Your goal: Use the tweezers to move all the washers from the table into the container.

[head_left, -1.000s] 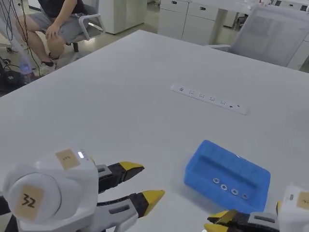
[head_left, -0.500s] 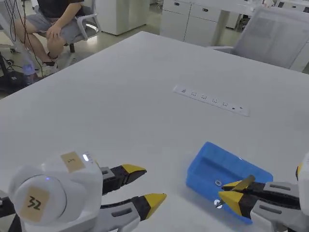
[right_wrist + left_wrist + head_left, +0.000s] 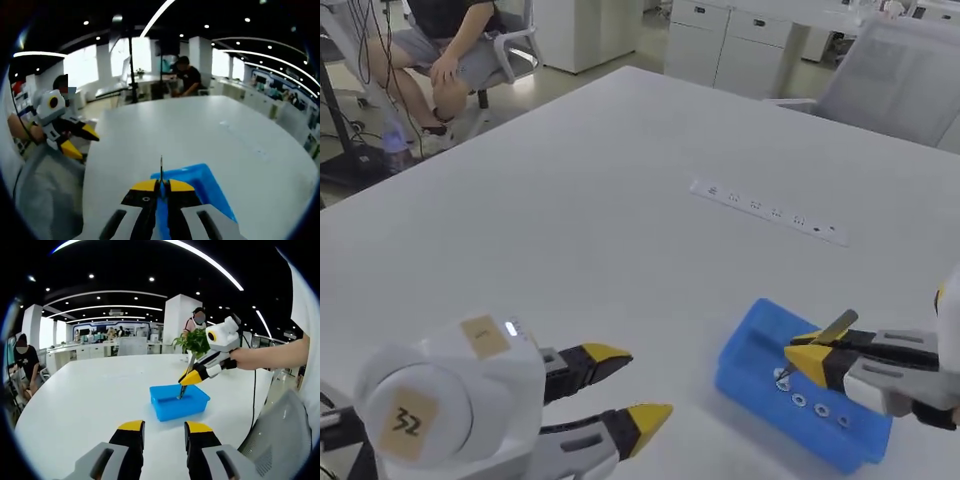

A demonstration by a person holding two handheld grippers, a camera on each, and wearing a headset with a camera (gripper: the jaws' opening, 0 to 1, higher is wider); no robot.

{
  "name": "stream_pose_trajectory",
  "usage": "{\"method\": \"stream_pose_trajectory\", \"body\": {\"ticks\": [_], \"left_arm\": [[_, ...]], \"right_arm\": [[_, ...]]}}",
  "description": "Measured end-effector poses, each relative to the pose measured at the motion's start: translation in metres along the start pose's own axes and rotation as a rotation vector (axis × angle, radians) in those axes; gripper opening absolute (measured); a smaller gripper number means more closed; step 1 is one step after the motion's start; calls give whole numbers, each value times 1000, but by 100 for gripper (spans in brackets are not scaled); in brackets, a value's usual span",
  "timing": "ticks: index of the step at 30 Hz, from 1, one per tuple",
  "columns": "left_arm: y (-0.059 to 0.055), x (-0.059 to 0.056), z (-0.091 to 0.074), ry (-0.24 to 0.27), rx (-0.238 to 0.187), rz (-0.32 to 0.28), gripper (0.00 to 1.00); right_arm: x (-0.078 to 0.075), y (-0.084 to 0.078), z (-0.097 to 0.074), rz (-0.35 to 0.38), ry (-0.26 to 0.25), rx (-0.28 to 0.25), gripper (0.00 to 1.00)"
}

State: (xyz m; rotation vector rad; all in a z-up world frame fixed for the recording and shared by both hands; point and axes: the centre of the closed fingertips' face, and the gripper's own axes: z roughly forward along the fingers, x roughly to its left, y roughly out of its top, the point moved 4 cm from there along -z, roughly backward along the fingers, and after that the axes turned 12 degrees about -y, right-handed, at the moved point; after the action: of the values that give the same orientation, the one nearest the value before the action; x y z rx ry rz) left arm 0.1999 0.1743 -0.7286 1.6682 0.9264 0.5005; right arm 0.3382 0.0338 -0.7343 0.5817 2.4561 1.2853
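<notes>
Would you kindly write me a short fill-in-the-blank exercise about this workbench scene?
1. The washers lie inside the ____ container.
2. The right gripper is shut on the ____.
3. The left gripper has its jaws ____ and holds nothing.
Missing words: blue; tweezers; open.

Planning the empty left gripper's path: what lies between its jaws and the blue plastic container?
The white tabletop between the left gripper and the blue rectangular plastic container is bare; the left gripper view and head view both show it.
</notes>
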Motion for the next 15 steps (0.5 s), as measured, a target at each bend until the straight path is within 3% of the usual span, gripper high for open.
{"method": "stream_pose_trajectory", "body": {"ticks": [4,9,15], "left_arm": [[-1,-1,0,-5,7,0,29],[-5,-6,4,-25,47,26,28],[-5,-5,4,-24,53,23,27]], "right_arm": [[-6,-1,10,3,-5,16,3],[-10,-4,26,-7,5,48,3],[-16,-13,43,-21,13,89,3]]}}
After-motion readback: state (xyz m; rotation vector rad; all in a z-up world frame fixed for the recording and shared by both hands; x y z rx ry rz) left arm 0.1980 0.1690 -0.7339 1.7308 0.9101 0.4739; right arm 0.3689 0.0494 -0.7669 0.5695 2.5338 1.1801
